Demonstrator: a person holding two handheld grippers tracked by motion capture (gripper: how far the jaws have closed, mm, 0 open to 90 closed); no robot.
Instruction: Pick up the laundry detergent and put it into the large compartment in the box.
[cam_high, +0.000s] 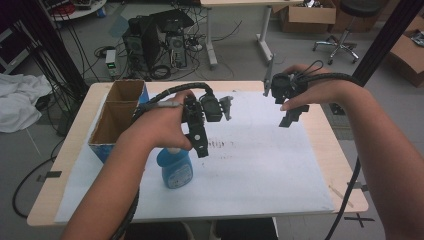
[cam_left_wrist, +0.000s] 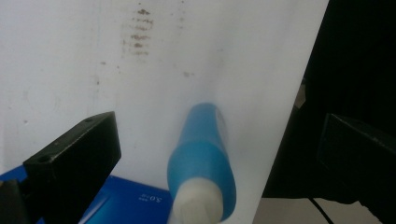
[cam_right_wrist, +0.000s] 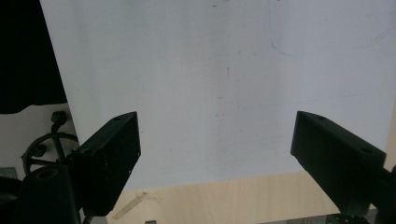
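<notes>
- The step in hand looks like the approach: the left gripper (cam_high: 201, 131) hovers over the blue bottle (cam_high: 175, 169), which stands on the white sheet (cam_high: 260, 165) near the table's (cam_high: 345, 165) front left, just beside the cardboard box (cam_high: 116, 117).
- In the left gripper view the bottle (cam_left_wrist: 201, 163) sits between the left fingers (cam_left_wrist: 74, 158), nearer the middle, with its white cap toward the camera; the fingers are spread wide and touch nothing.
- The right gripper (cam_high: 292, 112) hangs well apart from the bottle over the sheet's far right, its fingers (cam_right_wrist: 109, 158) released and empty.
- Next move, likely: lower the left gripper until the fingers straddle the bottle's body, then close.
</notes>
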